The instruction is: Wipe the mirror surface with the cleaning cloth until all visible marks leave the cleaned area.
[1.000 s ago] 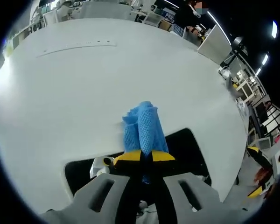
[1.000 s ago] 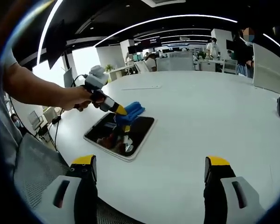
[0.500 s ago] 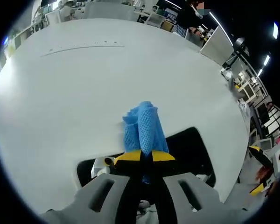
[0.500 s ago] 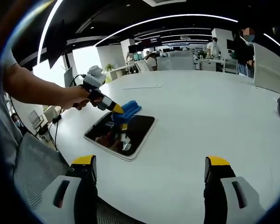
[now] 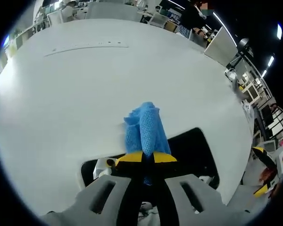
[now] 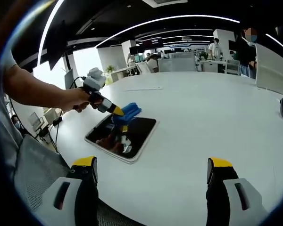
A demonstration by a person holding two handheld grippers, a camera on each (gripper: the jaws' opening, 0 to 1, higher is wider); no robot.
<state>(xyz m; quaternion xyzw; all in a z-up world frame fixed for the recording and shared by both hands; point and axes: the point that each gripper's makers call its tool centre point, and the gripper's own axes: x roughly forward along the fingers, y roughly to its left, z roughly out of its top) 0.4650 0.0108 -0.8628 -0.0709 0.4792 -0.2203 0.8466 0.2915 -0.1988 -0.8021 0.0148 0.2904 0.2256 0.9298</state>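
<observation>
The left gripper [image 6: 117, 111] pinches a crumpled blue mesh cleaning cloth [image 5: 145, 128] over the far edge of the flat dark rectangular mirror [image 6: 122, 135]; the right gripper [image 6: 151, 176], jaws wide apart, holds nothing. Wiping looks underway, though marks are too small to judge. The mirror lies on a broad white table [image 6: 217, 117] in an open-plan office.

Left gripper [image 5: 147, 157] jaws cover the near part of the blue cloth [image 5: 145, 128] and much of the mirror [image 5: 193, 153]. Marks on the mirror [image 6: 122, 136] too small and reflection-cluttered to tell. Cloth–glass contact hidden behind the gripper. Right gripper [image 6: 151, 172] jaw bases cut off at the near edge.
</observation>
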